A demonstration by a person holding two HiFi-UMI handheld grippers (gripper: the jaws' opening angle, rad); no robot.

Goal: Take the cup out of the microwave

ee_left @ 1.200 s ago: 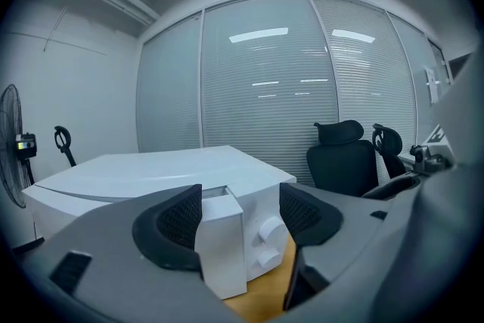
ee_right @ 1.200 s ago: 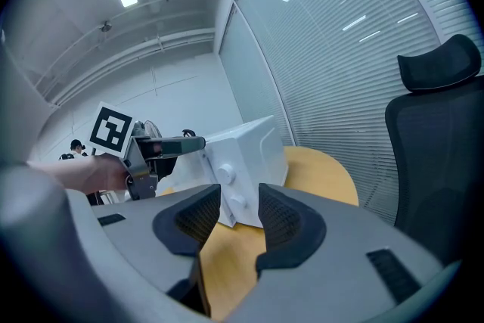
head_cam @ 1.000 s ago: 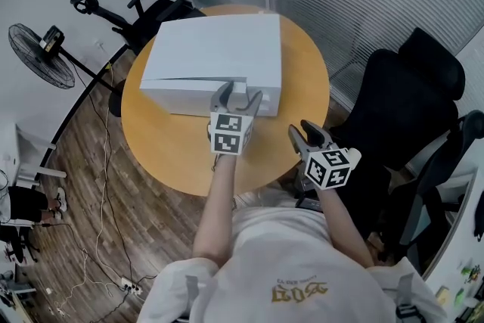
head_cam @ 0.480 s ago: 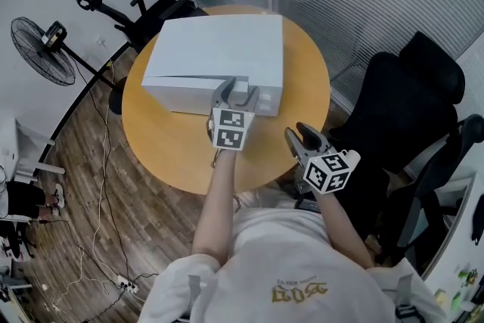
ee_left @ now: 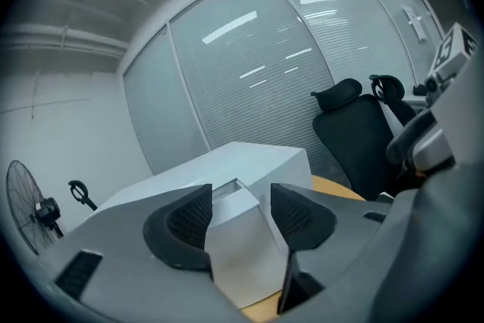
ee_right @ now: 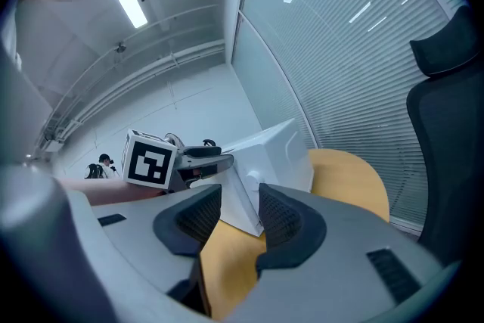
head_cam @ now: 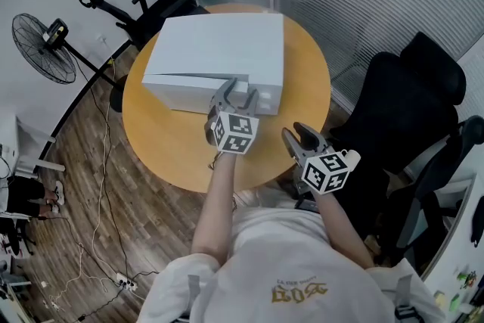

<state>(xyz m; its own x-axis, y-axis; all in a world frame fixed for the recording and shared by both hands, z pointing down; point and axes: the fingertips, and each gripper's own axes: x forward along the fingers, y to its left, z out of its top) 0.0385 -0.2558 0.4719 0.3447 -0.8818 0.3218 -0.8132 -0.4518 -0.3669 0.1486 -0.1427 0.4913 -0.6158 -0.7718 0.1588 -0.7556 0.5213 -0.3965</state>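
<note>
A white microwave [head_cam: 219, 49] stands on the round wooden table [head_cam: 174, 147], its front towards me. No cup shows in any view. My left gripper [head_cam: 236, 89] is at the right end of the microwave's front. In the left gripper view its jaws [ee_left: 240, 200] are closing around a white door edge [ee_left: 242, 246] that fills most of the gap, with a thin slit still beside the right pad. My right gripper [head_cam: 302, 134] hangs over the table's near right rim. Its jaws [ee_right: 232, 212] stand a little apart with only tabletop between them.
A black office chair [head_cam: 401, 102] stands close on the right, and another [head_cam: 144, 11] behind the table at the left. A floor fan [head_cam: 41, 57] and loose cables lie to the left. Glass walls with blinds run behind the table.
The left gripper has rolled slightly at the microwave's front and its jaws have narrowed onto the door edge. The right gripper has barely shifted.
</note>
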